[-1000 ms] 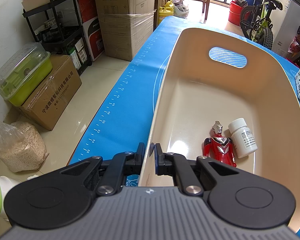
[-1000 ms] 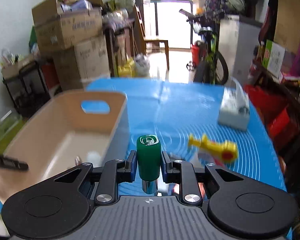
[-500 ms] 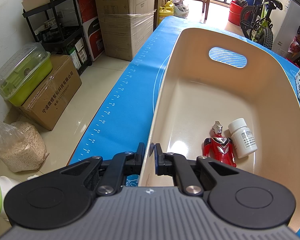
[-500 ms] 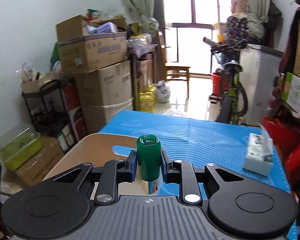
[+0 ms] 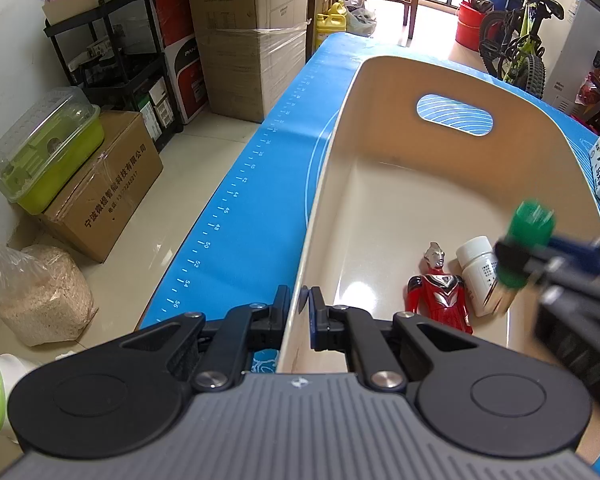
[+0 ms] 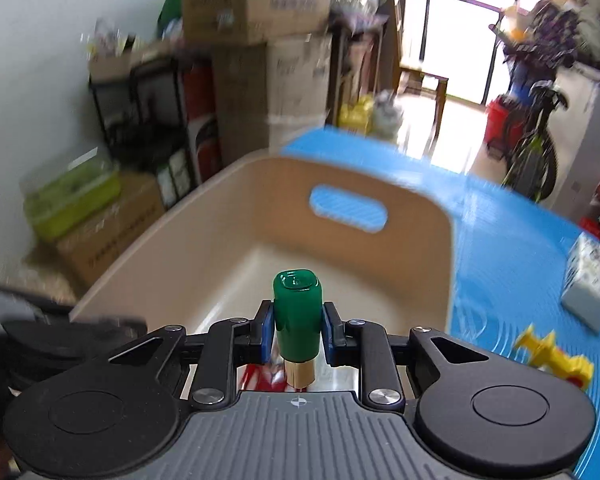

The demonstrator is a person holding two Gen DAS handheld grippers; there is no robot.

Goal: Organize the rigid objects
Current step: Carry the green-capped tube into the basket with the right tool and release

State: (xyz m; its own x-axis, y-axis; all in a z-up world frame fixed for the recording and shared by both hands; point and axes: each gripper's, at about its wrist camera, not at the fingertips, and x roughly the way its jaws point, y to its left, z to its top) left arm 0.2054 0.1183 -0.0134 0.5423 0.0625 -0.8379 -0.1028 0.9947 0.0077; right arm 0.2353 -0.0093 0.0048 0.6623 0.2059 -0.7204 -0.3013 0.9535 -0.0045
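Note:
My left gripper is shut on the near rim of a beige bin that stands on the blue mat. In the bin lie a red toy figure and a white pill bottle. My right gripper is shut on a green-capped bottle with a metallic base and holds it upright above the near end of the bin. The bottle also shows in the left wrist view, over the bin's right side.
On the mat right of the bin lie a yellow toy and a tissue pack. Cardboard boxes, a black shelf and a green container stand on the floor to the left. A bicycle stands behind.
My right gripper has carried the green-capped bottle left and over the bin; it now appears in the left wrist view. The left gripper has not moved.

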